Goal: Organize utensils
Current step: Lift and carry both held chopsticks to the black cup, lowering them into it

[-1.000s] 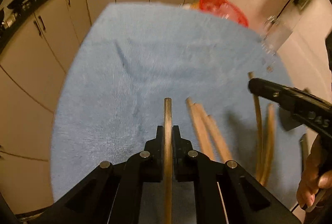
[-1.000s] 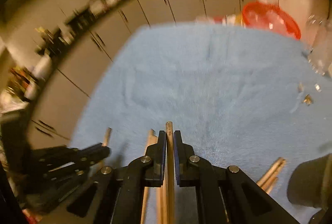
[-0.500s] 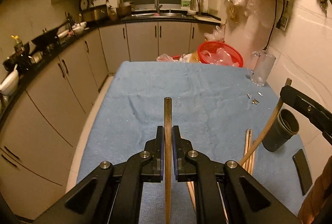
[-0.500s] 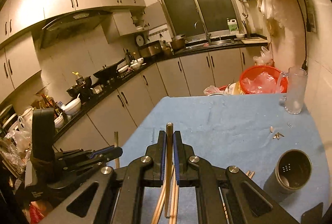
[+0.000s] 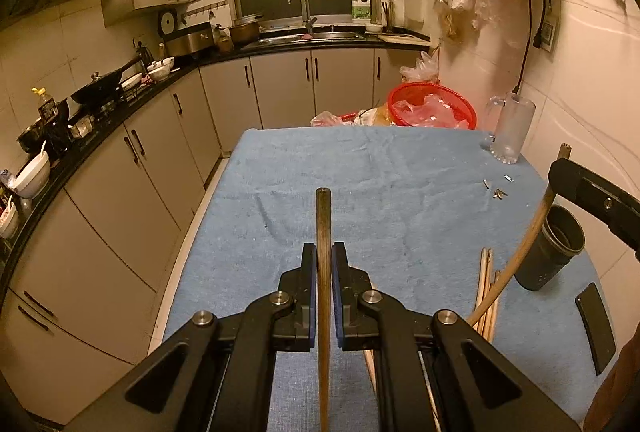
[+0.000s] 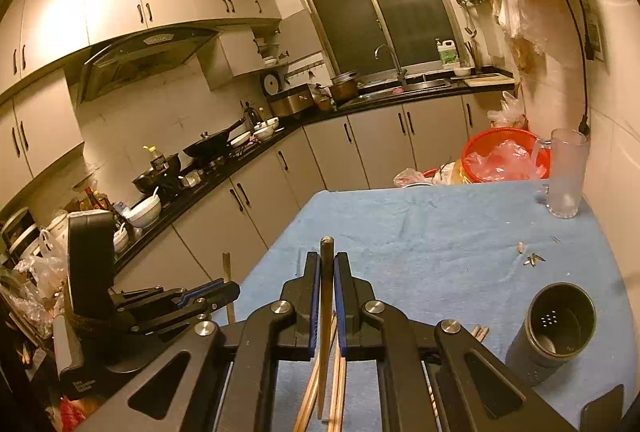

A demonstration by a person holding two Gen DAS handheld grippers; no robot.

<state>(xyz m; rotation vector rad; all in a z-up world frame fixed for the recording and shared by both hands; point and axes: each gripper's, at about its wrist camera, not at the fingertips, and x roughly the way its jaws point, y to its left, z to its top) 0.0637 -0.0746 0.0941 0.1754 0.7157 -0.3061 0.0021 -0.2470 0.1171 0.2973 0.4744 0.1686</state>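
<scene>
Left hand-held gripper (image 5: 324, 260): jaws clamped on one chopstick (image 5: 323, 232), which runs forward between the pads and juts past the tips. Right hand-held gripper (image 6: 327, 268): jaws likewise clamped on a second chopstick (image 6: 326, 260), whose lower end hangs just above the loose chopsticks (image 6: 338, 372) lying on the blue-covered bench (image 6: 440, 232) beneath it. The dark utensil holder (image 6: 554, 328) stands upright on the bench, ahead and to the right of the right hand-held gripper, its mouth open.

Risks, as judged. Each stick is pinched near mid-length on narrow pads, so it may pivot or slide out during a swing toward the holder. The holder's mouth is small; a stick arriving tilted may catch the rim and tip the holder. A glass mug (image 6: 566, 176) stands farther ahead near the bench edge, and a wide sweep could knock it.

Change from one second earlier: both cameras then looked steeply down at the cloth with the sticks low over it; both hand-held grippers have since risen and levelled, bringing the kitchen, holder and mug into view, with the grip on each stick unchanged.
</scene>
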